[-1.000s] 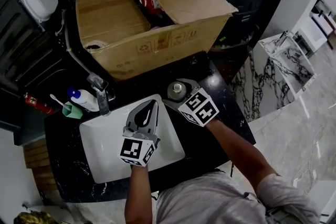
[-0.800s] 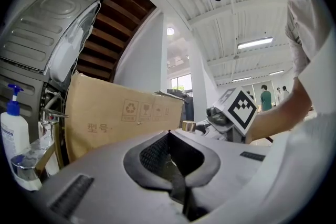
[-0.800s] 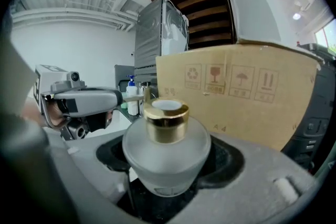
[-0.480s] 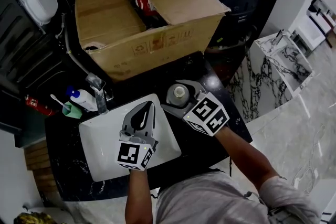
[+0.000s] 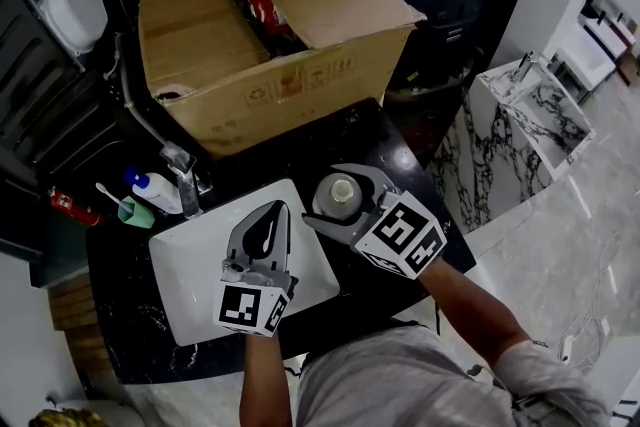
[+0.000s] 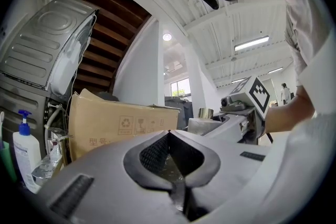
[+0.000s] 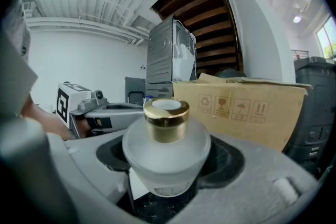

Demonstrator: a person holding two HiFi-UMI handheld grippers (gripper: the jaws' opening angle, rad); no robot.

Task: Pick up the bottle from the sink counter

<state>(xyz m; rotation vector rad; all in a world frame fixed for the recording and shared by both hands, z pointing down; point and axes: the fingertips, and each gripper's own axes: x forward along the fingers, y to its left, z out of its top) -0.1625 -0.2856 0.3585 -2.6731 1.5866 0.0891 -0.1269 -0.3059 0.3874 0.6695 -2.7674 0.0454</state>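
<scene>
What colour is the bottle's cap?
Gold; the cap of the bottle shows best in the right gripper view.

Sink in left half of counter, tap at its back edge. Left of tap, back-left corner: soap dispenser and cup. Behind counter, cardboard box. Right of sink, bottle between jaws of right gripper.

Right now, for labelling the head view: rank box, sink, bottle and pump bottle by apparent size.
1. box
2. sink
3. bottle and pump bottle: about alike, and the bottle may be nearer the camera, so unranked.
</scene>
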